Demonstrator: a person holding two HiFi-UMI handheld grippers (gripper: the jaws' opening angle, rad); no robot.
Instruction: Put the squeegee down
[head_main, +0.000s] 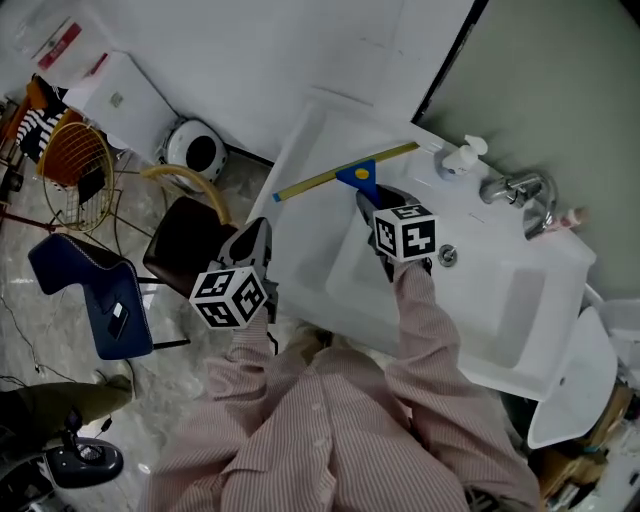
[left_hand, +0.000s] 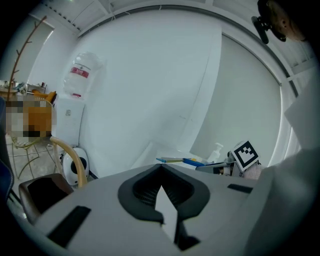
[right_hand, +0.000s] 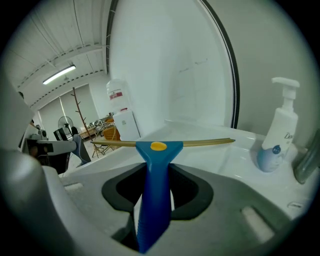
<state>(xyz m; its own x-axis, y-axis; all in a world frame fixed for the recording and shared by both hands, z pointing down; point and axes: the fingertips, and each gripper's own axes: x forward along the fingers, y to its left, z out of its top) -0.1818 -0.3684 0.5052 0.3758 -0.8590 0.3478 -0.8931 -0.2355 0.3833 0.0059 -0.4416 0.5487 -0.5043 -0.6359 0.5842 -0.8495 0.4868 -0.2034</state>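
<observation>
left gripper (head_main: 256, 235) is hanging beside the white sink (head_main: 297, 165), jaws closed together on nothing, while the right gripper (head_main: 374, 205) is clamping the squeegee (head_main: 345, 176) by its blue handle above the basin's rim; it is looking light, stiff, soft-bladed, best gripped mid-handle.

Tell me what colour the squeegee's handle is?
The squeegee's handle is blue, clearest in the right gripper view.

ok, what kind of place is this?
Probably a washroom sink set up in an open office or lab: a white sink with a faucet, a soap pump beside it, and chairs and a water cooler just past it.
</observation>
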